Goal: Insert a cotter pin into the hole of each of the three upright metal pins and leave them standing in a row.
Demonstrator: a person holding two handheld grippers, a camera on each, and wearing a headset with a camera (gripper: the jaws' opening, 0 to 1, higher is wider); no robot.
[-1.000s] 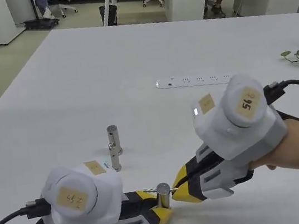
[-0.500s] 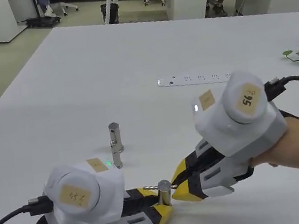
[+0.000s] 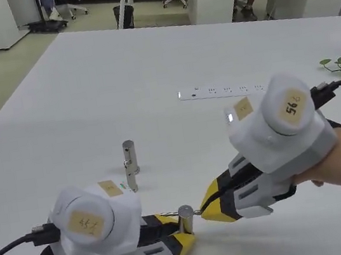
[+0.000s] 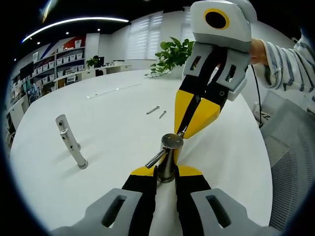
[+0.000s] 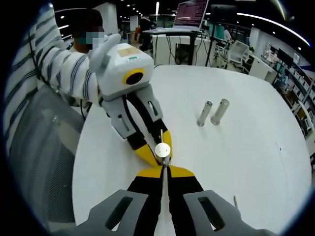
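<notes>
Big white table [image 3: 87,82] under everything, and I'll place the rest off the held metal pin [image 3: 185,219], which stands upright on the table near the person's edge.

The left gripper [image 3: 183,239] comes at that held metal pin from the person's side. In the left gripper view its yellow-tipped jaws are pressed in on the lower part of the pin [image 4: 169,160], one on each side, so the pin is clamped. The right gripper [image 3: 207,210] sits just beside the pin on the other side, tips almost touching its head, jaws closed flat together and pinching the end of a cotter pin [image 4: 155,158]. That thin wire runs straight through the pin's top – one end is at the right gripper's tips, the other pokes out the far side, which also shows as a thin line in the head view [image 3: 168,215].

A white power strip [image 3: 220,91] lies well beyond the held metal pin, toward the middle of the table.

Two more metal pins [image 3: 129,154] [image 3: 131,179] stand upright a bit beyond the held one and off toward the left gripper's side, close together, one behind the other.

Smallest stuff – two loose cotter pins [image 4: 153,109] [image 4: 162,114] lie flat on the table beyond the held metal pin, next to each other.
</notes>
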